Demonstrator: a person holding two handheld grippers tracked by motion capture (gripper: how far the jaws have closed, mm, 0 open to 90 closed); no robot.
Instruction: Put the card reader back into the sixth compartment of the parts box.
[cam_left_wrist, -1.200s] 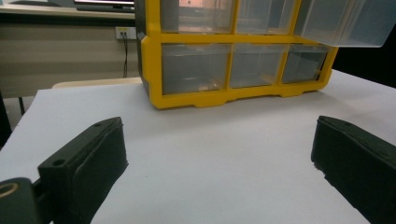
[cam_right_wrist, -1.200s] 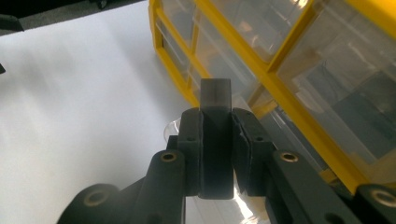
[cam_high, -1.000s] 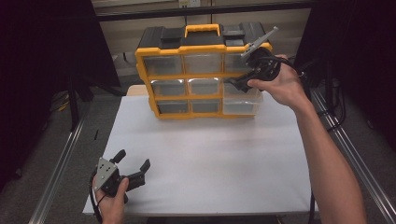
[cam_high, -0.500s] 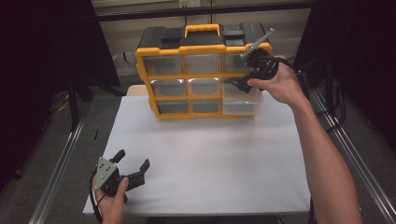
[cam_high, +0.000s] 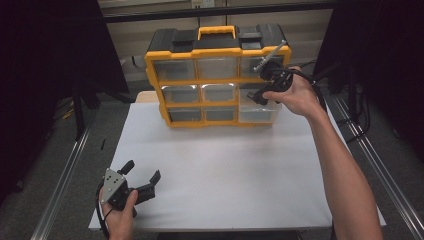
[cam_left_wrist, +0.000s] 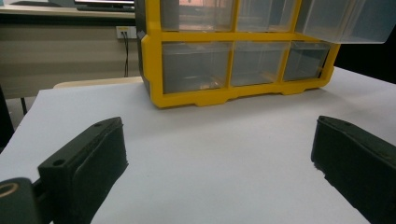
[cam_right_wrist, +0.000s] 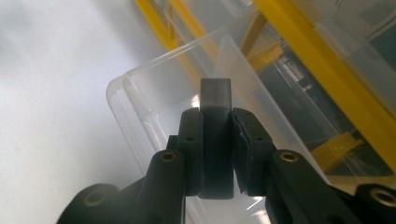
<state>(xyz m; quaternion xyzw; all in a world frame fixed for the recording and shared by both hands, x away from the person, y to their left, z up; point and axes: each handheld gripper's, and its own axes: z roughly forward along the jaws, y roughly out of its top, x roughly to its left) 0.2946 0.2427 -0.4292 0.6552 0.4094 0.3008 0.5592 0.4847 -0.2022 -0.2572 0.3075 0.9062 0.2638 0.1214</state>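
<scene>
Dark block (cam_right_wrist: 215, 140) clamped in right hand-held gripper (cam_right_wrist: 215, 116), above clear drawer (cam_right_wrist: 140, 93)

One organizer (cam_high: 218, 82), nine drawers, two grippers.

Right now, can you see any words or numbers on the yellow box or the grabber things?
None can be read.
The yellow organizer box shows no label or brand on its frame, handle or clear drawers.
The left gripper and right gripper carry no markings.
The dark block clamped in the right gripper is plain too.
</scene>
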